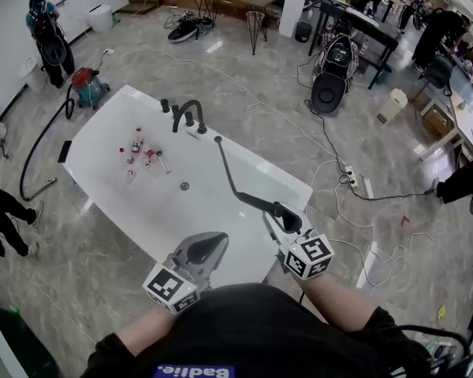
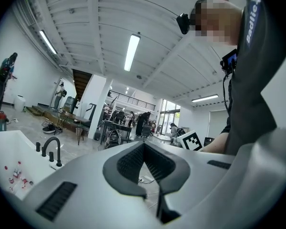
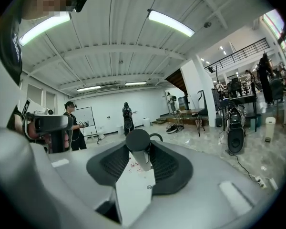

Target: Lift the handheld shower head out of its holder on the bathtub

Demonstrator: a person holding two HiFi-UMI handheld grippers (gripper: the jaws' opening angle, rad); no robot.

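Note:
The white bathtub [image 1: 102,136] lies ahead of me with a black faucet [image 1: 188,115] on its far rim. My right gripper [image 1: 288,220] is shut on the dark handheld shower head [image 1: 286,213], held above the tub's near right corner. Its black hose [image 1: 230,176] runs back up to the deck near the faucet. In the right gripper view the round dark shower head [image 3: 138,144] sits between the jaws of my right gripper [image 3: 139,151]. My left gripper [image 1: 217,242] hovers over the tub's near rim, empty, its jaws meeting at the tips [image 2: 143,144].
Small red and white items [image 1: 138,150] and a drain [image 1: 184,186] lie inside the tub. A vacuum [image 1: 87,85] and its hose lie on the floor at left, cables and a power strip [image 1: 355,181] at right. People stand at the left.

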